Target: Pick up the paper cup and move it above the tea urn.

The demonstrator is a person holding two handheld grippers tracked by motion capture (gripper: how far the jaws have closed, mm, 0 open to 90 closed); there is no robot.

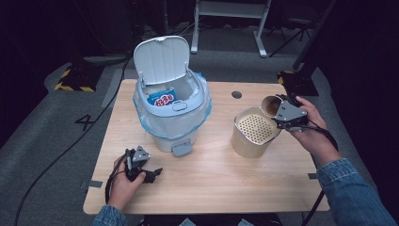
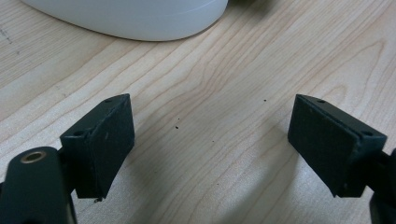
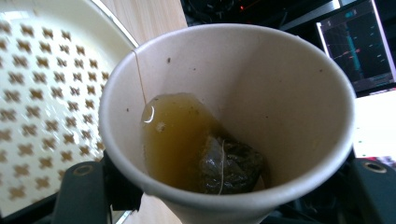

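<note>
My right gripper (image 1: 282, 109) is shut on a paper cup (image 1: 270, 105), tilted over the rim of a tan canister (image 1: 245, 140) with a perforated insert (image 1: 256, 128). In the right gripper view the paper cup (image 3: 261, 74) holds brown tea (image 3: 173, 135) and a wet tea bag (image 3: 229, 165), its string running up the inner wall; the perforated insert (image 3: 42, 93) lies behind it. My left gripper (image 1: 151, 174) rests low on the wooden table (image 1: 211, 183) in front of a white pedal bin (image 1: 171, 113). Its jaws stand wide apart in the left gripper view, over bare wood, left gripper (image 2: 210, 149).
The pedal bin has its lid (image 1: 161, 59) raised, a blue liner, and a blue packet (image 1: 162, 99) inside; its pedal (image 1: 181, 149) faces the front. A round cable hole (image 1: 236, 94) sits at the table's back. The white bin base (image 2: 135, 18) is just ahead of the left jaws.
</note>
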